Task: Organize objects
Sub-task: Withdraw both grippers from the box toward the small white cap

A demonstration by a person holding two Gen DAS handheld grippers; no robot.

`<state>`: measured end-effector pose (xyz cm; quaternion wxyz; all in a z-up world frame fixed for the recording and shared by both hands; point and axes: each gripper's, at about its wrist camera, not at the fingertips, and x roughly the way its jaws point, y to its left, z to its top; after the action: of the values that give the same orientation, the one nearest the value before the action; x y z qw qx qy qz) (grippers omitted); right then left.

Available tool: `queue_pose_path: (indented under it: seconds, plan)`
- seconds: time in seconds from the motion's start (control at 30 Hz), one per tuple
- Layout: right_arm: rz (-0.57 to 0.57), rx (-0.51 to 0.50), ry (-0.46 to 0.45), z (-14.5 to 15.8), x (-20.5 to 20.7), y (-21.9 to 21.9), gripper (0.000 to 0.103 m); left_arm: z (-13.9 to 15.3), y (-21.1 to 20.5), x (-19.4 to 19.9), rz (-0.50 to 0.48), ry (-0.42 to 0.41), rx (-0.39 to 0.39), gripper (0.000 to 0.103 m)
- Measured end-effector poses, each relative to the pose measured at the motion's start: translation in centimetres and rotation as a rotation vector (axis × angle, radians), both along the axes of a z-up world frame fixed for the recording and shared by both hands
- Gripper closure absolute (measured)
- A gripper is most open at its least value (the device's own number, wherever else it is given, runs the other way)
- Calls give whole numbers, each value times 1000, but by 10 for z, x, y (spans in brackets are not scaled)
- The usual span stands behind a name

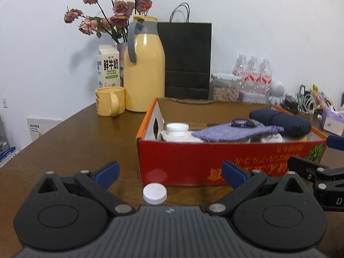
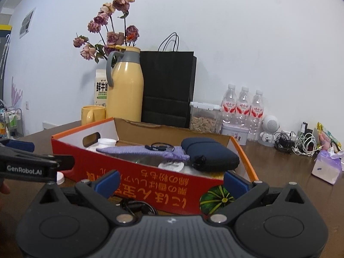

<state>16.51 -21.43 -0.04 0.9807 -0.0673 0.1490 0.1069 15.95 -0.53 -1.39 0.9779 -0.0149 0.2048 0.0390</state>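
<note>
A red cardboard box (image 1: 193, 157) (image 2: 137, 176) stands on the brown table. It holds a white-capped jar (image 1: 177, 129), a purple knit cloth (image 1: 232, 130) (image 2: 146, 151), a dark blue pouch (image 1: 281, 121) (image 2: 209, 153) and a small black cable loop (image 1: 243, 123). A white bottle cap (image 1: 154, 193) lies on the table in front of the box, between the fingers of my open left gripper (image 1: 169, 174). My right gripper (image 2: 171, 182) is open too, close against the box's near wall, with a black cable (image 2: 137, 207) lying under it.
Behind the box stand a yellow thermos (image 1: 144, 73), a yellow mug (image 1: 109, 104), a milk carton (image 1: 108, 65), dried roses, a black paper bag (image 1: 187, 60), a snack container (image 2: 203, 118) and three water bottles (image 2: 243, 107). Cables and a tissue pack (image 2: 326, 167) lie at right.
</note>
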Motion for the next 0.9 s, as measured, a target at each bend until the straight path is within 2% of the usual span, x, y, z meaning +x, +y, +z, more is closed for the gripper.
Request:
queue_pose_path:
  seconds: [0.33, 0.5, 0.73, 0.9]
  plan:
    - [38, 4, 92, -5, 4, 3, 0, -4, 13, 0, 14, 57, -23, 0]
    - [60, 14, 201, -11, 17, 8, 3, -6, 19, 1, 18, 83, -34, 0]
    - [47, 31, 317, -21, 35, 19, 17, -8, 21, 6, 21, 121, -39, 0]
    - [50, 36, 346, -24, 40, 24, 35, -12, 23, 12, 24, 162, -49, 0]
